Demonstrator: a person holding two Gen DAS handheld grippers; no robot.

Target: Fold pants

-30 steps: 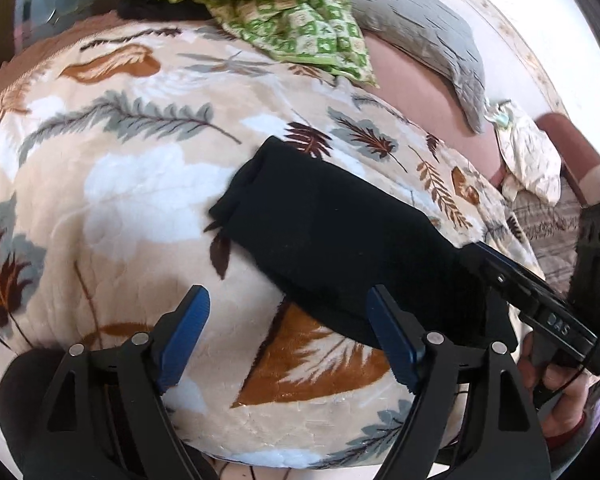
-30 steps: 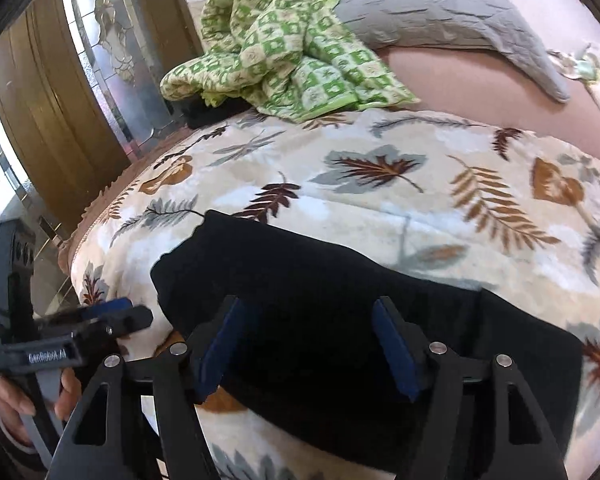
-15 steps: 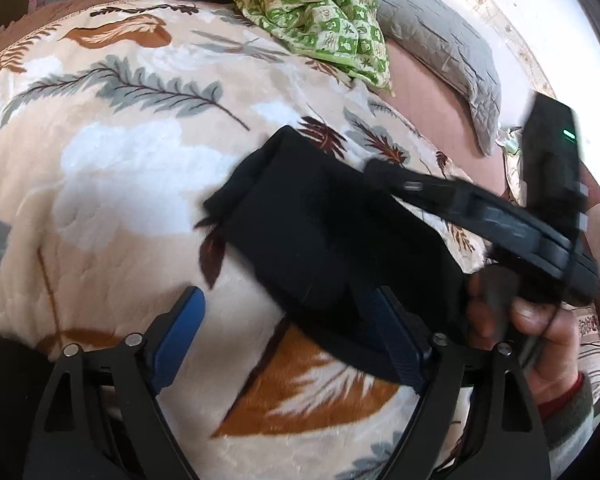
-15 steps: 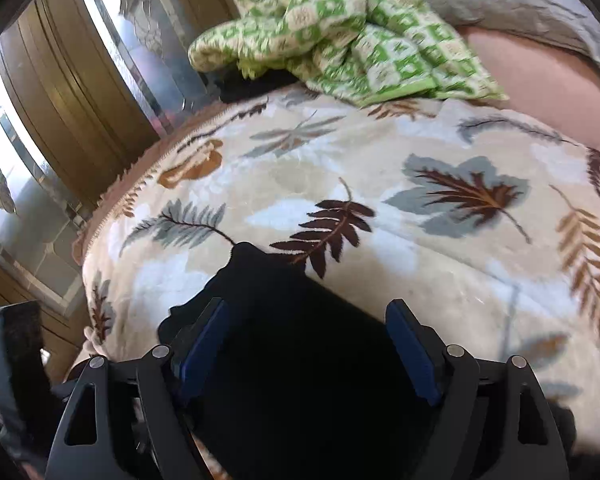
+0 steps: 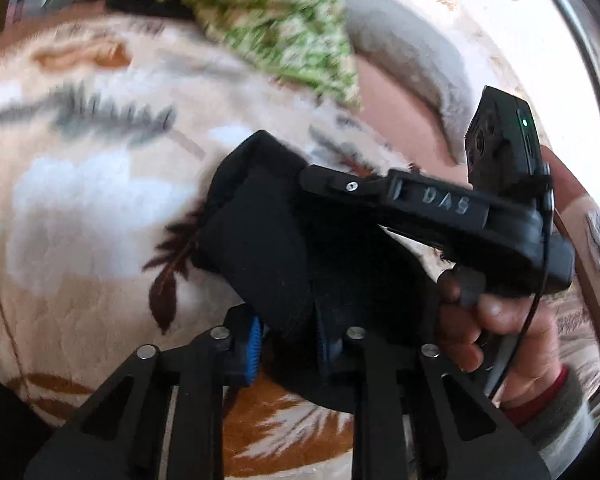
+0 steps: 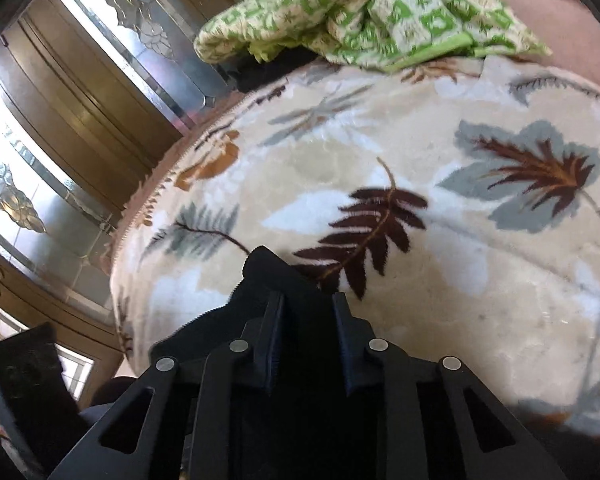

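The black folded pants lie on a leaf-print blanket on a bed. My left gripper is shut on the near edge of the pants, black cloth bunched between its blue pads. My right gripper shows in the left wrist view, reaching over the pants from the right with a hand on its handle. In the right wrist view my right gripper is shut on the far corner of the pants, the cloth peaking up between its fingers.
A green checked cloth lies bunched at the far end of the bed beside a grey pillow. A wooden and glass cabinet stands left of the bed. The blanket's edge runs close to it.
Both grippers went from open over the pants to shut on them. The right gripper moved up to the far corner, the left closed on the near edge. The left view is motion-blurred.
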